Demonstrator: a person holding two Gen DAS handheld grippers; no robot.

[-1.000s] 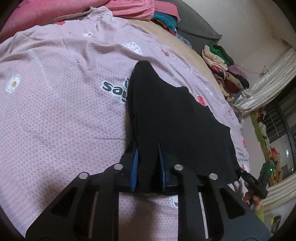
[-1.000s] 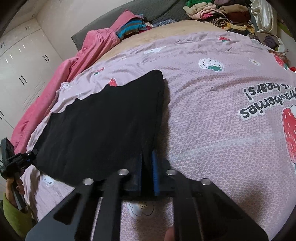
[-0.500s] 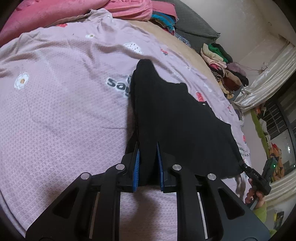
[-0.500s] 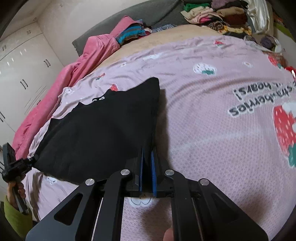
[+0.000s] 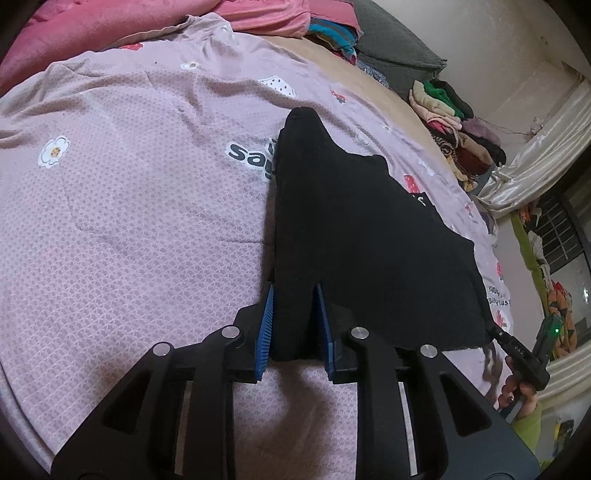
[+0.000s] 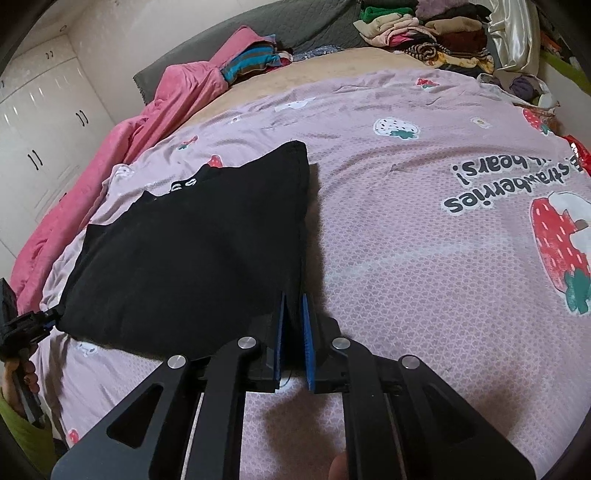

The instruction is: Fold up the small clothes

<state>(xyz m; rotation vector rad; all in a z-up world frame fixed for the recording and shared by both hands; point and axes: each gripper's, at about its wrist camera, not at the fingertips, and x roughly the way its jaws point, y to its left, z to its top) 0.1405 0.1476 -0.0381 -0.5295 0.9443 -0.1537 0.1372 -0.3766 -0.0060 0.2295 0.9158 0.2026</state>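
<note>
While my left tool (image 5: 294, 295) grips one near corner of the black garment (image 5: 354, 236), its jaws are opening slightly, blue pads still pressing the bunched cloth. My right tool (image 6: 293, 303) is clamped almost fully shut on the other near corner. The garment lies spread on the pink strawberry bedsheet (image 6: 424, 229), its near edge pinched between both tools. Since a second ago, hardly anything has moved; the cloth looks a little flatter.

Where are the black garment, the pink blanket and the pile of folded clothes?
black garment (image 5: 362, 236), left wrist view, middle of its flat top layer
pink blanket (image 6: 92, 177), right wrist view, its bunched edge
pile of folded clothes (image 6: 424, 33), right wrist view, the pile's middle
</note>
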